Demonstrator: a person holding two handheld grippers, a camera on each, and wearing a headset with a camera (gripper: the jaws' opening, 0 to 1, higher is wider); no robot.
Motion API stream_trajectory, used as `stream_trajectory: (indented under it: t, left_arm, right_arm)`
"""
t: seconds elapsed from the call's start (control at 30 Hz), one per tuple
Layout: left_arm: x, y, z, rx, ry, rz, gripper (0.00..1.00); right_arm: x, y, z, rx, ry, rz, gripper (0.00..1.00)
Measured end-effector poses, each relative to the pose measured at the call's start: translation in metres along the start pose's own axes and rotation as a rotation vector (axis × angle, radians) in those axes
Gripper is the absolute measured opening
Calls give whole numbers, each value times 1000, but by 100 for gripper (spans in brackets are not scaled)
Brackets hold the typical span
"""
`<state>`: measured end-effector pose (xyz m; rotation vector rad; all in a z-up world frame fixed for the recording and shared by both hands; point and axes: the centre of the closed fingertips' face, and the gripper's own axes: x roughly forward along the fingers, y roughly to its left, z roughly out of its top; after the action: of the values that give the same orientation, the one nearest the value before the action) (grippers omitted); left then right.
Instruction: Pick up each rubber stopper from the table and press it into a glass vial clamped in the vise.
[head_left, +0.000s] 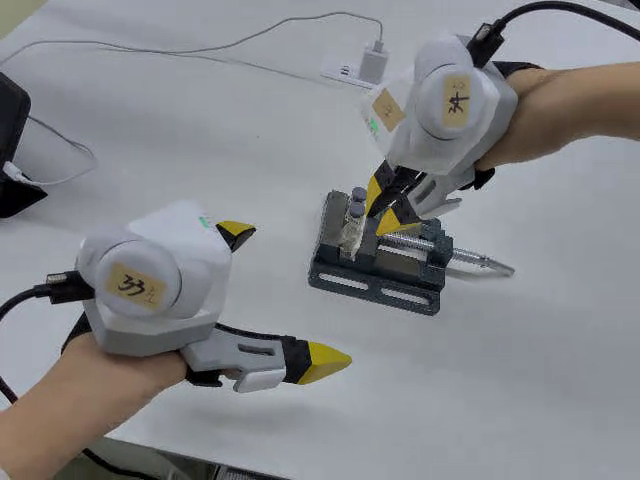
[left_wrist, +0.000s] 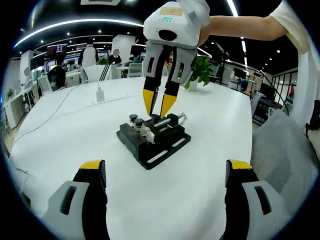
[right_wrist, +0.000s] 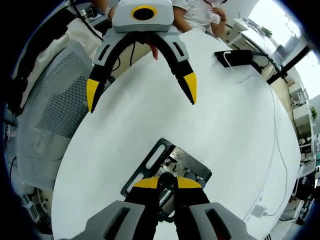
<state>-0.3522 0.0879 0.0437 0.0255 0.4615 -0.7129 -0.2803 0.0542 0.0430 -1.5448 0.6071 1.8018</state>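
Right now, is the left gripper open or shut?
Open: the left gripper has its yellow tips wide apart, with bare table between them.

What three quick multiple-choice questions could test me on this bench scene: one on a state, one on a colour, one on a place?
1. The left hand-held gripper is: A) shut tight; B) wide open; C) half shut.
2. The fingertips are: A) red; B) blue; C) yellow.
3. The vise sits: A) just below the right hand-held gripper; B) between the left hand-held gripper's jaws; C) above both.
Answers: 1 B, its jaws stand far apart; 2 C, every tip shows yellow; 3 A, that gripper's jaws hang right over it.
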Motion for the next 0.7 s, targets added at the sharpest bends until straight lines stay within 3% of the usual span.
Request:
stream_trajectory:
  t: [0.1,0.33,0.7]
  left_arm:
    - [0,0,0,-1,-2,2,99]
    - [-1,2,-3,-13,-2,5,99]
    - [-2,2,-7,-36,-2,11,97]
  right_arm:
    - [0,-3,1,-40,3,-2,5]
    - [6,-11,2,-53,-7,8,5]
    - [11,-13,3,-20,6,42,5]
